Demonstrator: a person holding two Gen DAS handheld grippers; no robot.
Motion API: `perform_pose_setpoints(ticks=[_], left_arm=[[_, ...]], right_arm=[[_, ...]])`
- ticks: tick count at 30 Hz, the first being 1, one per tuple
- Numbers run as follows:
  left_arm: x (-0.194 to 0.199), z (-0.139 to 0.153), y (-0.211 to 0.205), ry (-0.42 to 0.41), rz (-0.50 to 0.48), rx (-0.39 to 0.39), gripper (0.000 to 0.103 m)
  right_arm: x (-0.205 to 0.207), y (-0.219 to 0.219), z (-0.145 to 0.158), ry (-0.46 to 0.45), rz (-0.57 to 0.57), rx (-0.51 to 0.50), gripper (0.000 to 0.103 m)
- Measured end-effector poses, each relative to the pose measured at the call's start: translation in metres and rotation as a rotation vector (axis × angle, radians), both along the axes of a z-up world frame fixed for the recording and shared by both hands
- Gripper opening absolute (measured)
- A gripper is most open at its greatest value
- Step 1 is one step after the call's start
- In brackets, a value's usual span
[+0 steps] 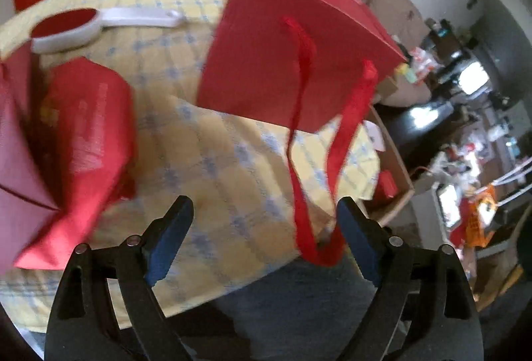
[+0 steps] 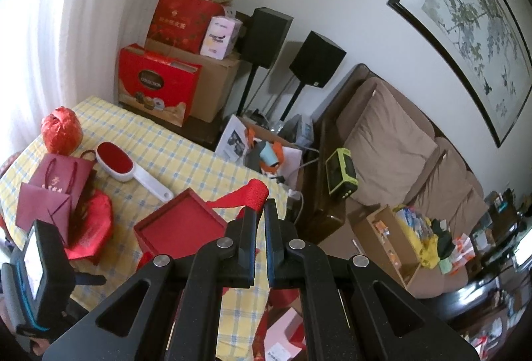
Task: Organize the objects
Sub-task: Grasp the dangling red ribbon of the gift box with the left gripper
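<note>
The right gripper [image 2: 261, 206] has its jaws clamped tight on the red ribbon handle [image 2: 256, 193], the ribbon bunched right at the fingertips. Hanging from that ribbon is the red gift bag [image 2: 181, 228], its open square mouth facing up just left of and below the claw, above the yellow checked tablecloth [image 2: 206, 161]. Over on the other side, the left gripper [image 1: 266, 211] stands wide apart and empty — the bag's second ribbon loop [image 1: 316, 248] dangles down between its fingers, close against the right-hand one, though no pad is pressing on it. From that view the red gift bag [image 1: 292, 61] hangs tilted above and ahead of the claw. To the left on the cloth lies a crumpled red foil pouch [image 1: 86, 141] beside maroon paper bags [image 2: 56, 191]. Further back — a white-handled lint brush [image 2: 126, 165] with a red pad, then a round red-wrapped bundle [image 2: 61, 130] near the far corner. Beyond the table, stacked red gift boxes [image 2: 156, 85] against the wall.
</note>
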State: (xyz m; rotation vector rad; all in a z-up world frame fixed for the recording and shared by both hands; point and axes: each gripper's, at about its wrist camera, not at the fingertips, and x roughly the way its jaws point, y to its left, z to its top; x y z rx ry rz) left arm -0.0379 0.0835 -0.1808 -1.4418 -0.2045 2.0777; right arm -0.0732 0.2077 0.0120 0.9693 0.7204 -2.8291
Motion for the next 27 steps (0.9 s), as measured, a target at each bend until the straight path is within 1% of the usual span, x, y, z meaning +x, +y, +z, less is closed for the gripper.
perform_pose_setpoints(ticks=[1,2,4,5,6,7,8,11,13,15,16,17,21,23,24,25,27], left_arm=[[0.002,0.001,0.002,0.007,-0.005,0.009,0.086],[0.004,0.003,0.004,0.028,0.013,0.0,0.085],[0.001,0.003,0.01,0.067,0.062,-0.041,0.067],[-0.005,-0.001,0.012,0.055,0.081,-0.052,0.041],[-0.007,-0.004,0.011,0.033,0.089,-0.057,0.019],[-0.008,-0.007,0.01,0.015,0.09,-0.056,0.012],[-0.008,-0.006,0.009,0.02,0.089,-0.058,0.009],[-0.007,0.007,0.0,0.088,0.115,-0.074,0.009],[-0.004,0.021,-0.009,0.149,0.157,-0.095,0.005],[0.002,0.035,-0.016,0.211,0.202,-0.146,0.001],[0.005,0.042,-0.015,0.25,0.219,-0.188,0.001],[0.008,0.046,-0.016,0.273,0.227,-0.213,0.0],[0.014,0.064,-0.018,0.349,0.273,-0.289,0.0],[0.016,0.071,-0.018,0.381,0.294,-0.321,0.0],[0.019,0.072,-0.015,0.39,0.3,-0.327,0.0],[0.018,0.077,-0.021,0.403,0.309,-0.332,0.0],[0.021,0.083,-0.022,0.42,0.319,-0.326,0.0]], right_arm=[[0.001,0.0,0.0,0.0,0.0,0.001,0.001],[0.002,0.0,-0.001,-0.001,-0.001,0.005,0.001],[0.004,-0.002,-0.002,-0.001,0.007,0.012,0.001],[0.004,-0.003,-0.003,-0.002,0.011,0.011,0.001],[0.005,-0.004,-0.003,-0.003,0.015,0.011,0.001],[0.006,-0.006,-0.004,0.0,0.016,0.013,0.001],[0.007,-0.006,-0.004,0.006,0.014,0.018,0.001],[0.007,-0.004,-0.002,0.03,0.002,0.027,0.001],[0.008,-0.001,0.0,0.057,-0.018,0.049,0.001],[0.008,0.003,0.002,0.08,-0.041,0.078,0.001],[0.009,0.004,0.003,0.089,-0.049,0.087,0.001],[0.009,0.005,0.005,0.098,-0.057,0.096,0.001],[0.013,0.011,0.014,0.152,-0.1,0.139,0.001],[0.017,0.011,0.018,0.184,-0.119,0.177,0.001],[0.019,0.011,0.02,0.196,-0.123,0.191,0.001],[0.021,0.011,0.021,0.202,-0.123,0.2,0.001],[0.022,0.01,0.023,0.209,-0.125,0.216,0.001]])
